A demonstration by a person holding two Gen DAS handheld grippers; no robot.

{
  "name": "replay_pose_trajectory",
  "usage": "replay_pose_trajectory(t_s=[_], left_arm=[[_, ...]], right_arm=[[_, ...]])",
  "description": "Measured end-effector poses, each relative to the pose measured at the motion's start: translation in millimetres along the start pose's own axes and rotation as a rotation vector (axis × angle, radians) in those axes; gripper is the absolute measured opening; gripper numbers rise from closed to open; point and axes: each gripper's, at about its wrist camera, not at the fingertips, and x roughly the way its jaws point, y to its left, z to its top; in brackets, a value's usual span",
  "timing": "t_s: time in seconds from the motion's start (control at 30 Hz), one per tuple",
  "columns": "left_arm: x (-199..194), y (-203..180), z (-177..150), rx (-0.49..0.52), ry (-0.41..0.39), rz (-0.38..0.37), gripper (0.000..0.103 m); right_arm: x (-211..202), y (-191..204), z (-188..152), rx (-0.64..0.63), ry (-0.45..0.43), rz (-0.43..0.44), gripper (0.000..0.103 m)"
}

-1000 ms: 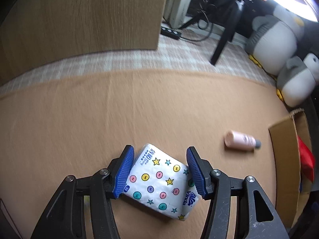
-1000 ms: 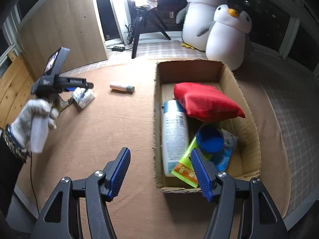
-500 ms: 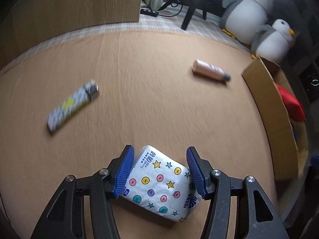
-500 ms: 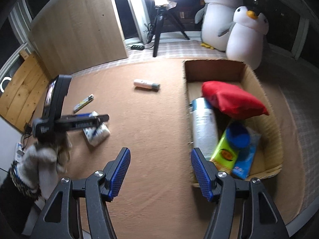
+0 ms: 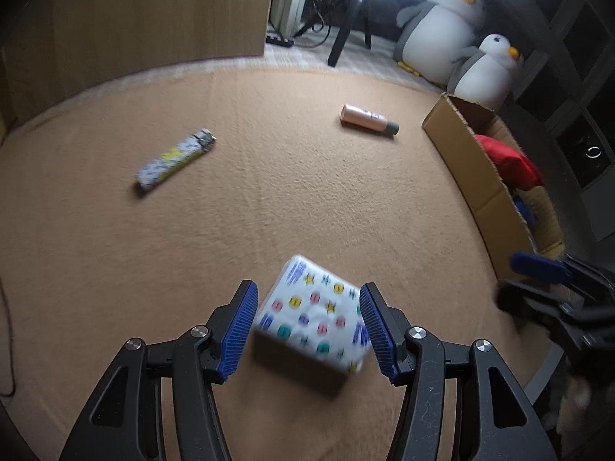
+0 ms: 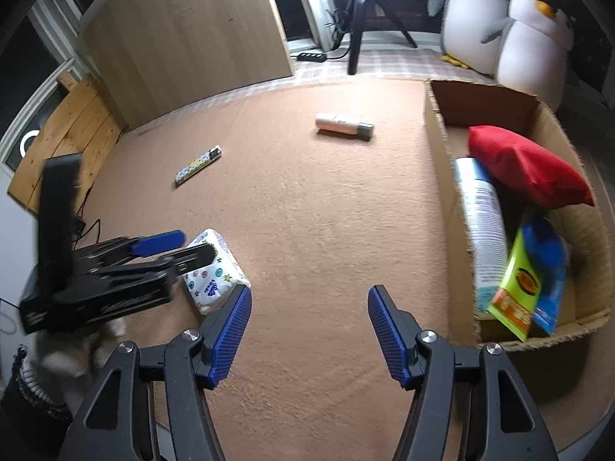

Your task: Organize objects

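Left tongs (image 5: 307,326) are clamped on a white tissue pack (image 5: 315,317) printed with coloured dots and stars — both blue pads press its sides, and the pack sits tilted at lower centre of the left wrist view, lifted clear of the tan carpet (image 5: 269,211) with its shadow beneath. In the right wrist view the same pack appears at lower left, blurred, gripped by the left tongs with a gloved hand (image 6: 69,353) below them.

Right tongs (image 6: 309,332) stand open at bottom centre of the right wrist view, nothing between the pads, only carpet under them.

Loose items on the carpet: a patterned lighter (image 5: 175,161) at left of centre and a pink bottle with a grey cap (image 5: 369,121) lying on its side at upper right of centre, well apart from each other.

Cardboard box (image 6: 438,146) occupies the right side of the right wrist view. Contents: a red pouch (image 6: 526,167) toward the far end, a white spray can (image 6: 484,215) along the left wall, a green-yellow packet (image 6: 519,292) and a blue item (image 6: 546,249) at the near end — the last too blurred to identify.

Two plush penguins (image 6: 499,19) stand beyond the box at upper right.
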Motion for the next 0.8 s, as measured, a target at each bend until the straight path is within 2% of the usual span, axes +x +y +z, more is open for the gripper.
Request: replay_pose_trajectory(t_s=[0.17,0.5,0.67,0.8], left_arm=[[-16,3,-22,0.002,-0.012,-0.01,0.061],[4,24,-48,-0.087,0.052,-0.099,0.061],[10,36,-44,-0.108,0.055,-0.121,0.059],[13,37,-37,-0.088,0.055,-0.139,0.059]], right_arm=[[19,9,8,-0.032,0.041,0.05,0.059],[65,39,29,-0.091,0.142,0.148,0.058],[82,49,32,-0.097,0.194,0.192,0.041],[88,52,28,-0.079,0.23,0.24,0.037]])
